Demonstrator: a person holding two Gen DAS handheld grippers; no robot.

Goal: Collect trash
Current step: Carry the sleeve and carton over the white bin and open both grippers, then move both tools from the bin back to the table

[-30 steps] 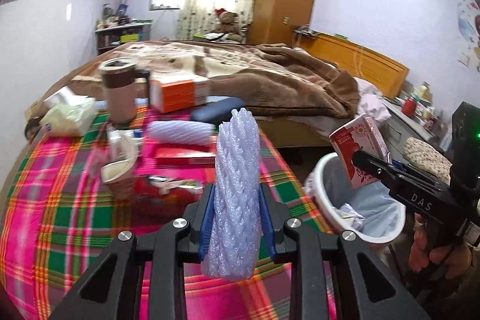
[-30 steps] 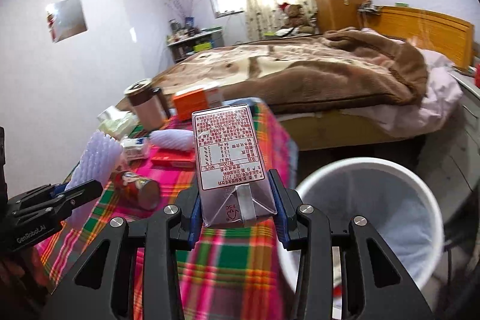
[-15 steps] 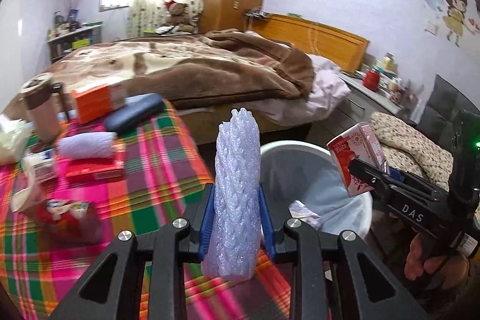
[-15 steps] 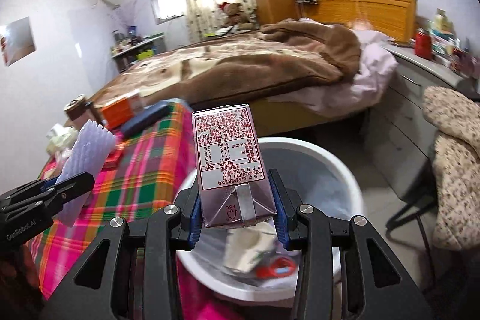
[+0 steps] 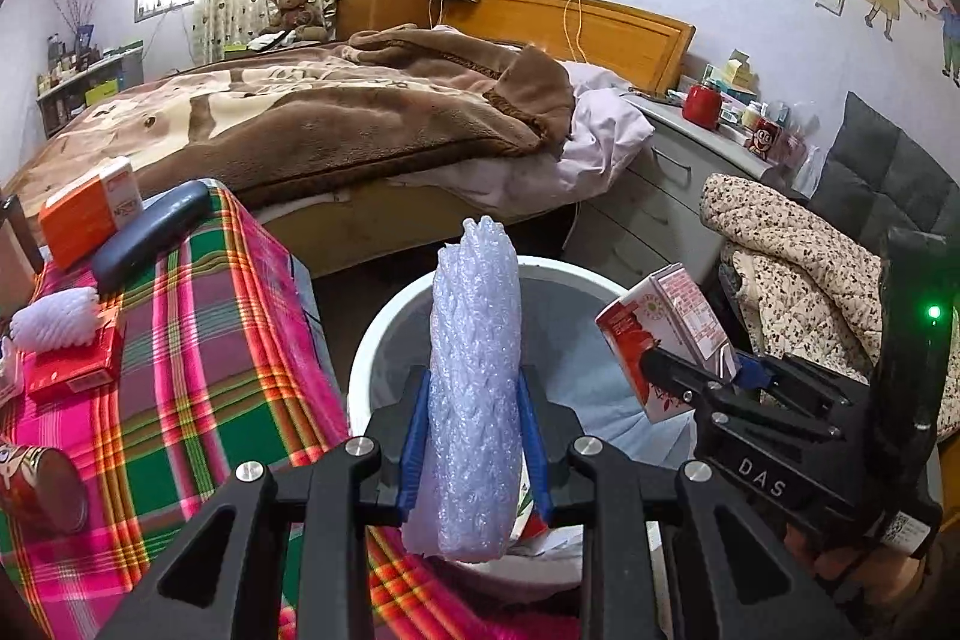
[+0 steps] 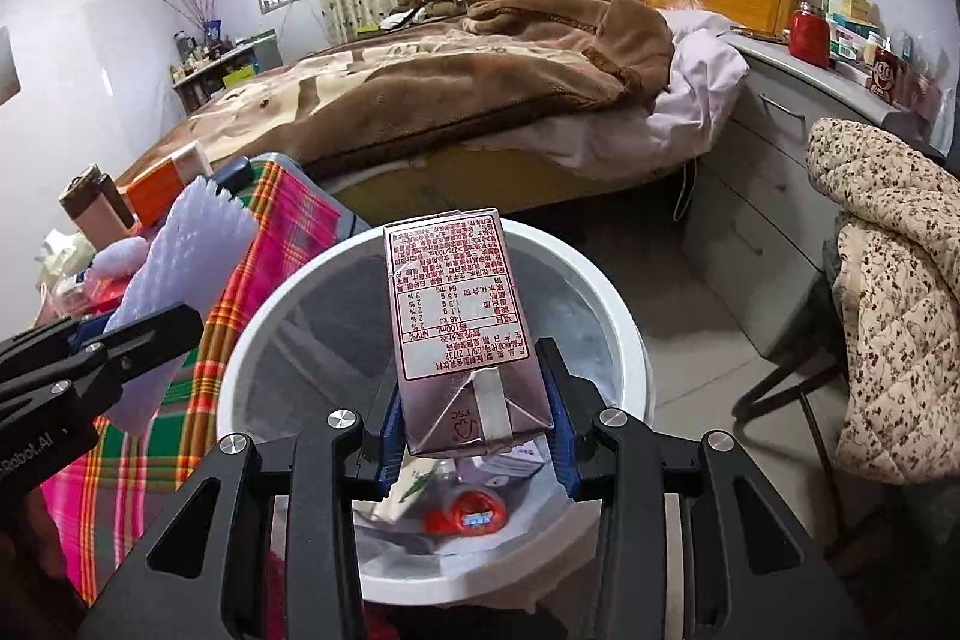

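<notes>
My left gripper (image 5: 474, 436) is shut on a white foam net sleeve (image 5: 474, 388), held upright over the near rim of the white trash bin (image 5: 366, 358). My right gripper (image 6: 474, 424) is shut on a small drink carton (image 6: 459, 316), held above the bin (image 6: 240, 370), which has a liner and several pieces of trash inside. The carton (image 5: 666, 334) and right gripper (image 5: 690, 376) also show in the left wrist view, over the bin's right side. The sleeve (image 6: 180, 274) and left gripper (image 6: 144, 340) show at the left in the right wrist view.
A table with a plaid cloth (image 5: 198, 370) stands left of the bin, holding an orange box (image 5: 90, 211), a dark case (image 5: 150, 232), another foam sleeve (image 5: 54, 319), a red box (image 5: 72, 370) and a can (image 5: 36, 484). A bed (image 5: 300, 124) lies behind; a chair with a floral quilt (image 6: 888, 292) stands at right.
Both grippers have swung right from over the table to over the trash bin, each still holding its item. The bin now sits directly beneath them.
</notes>
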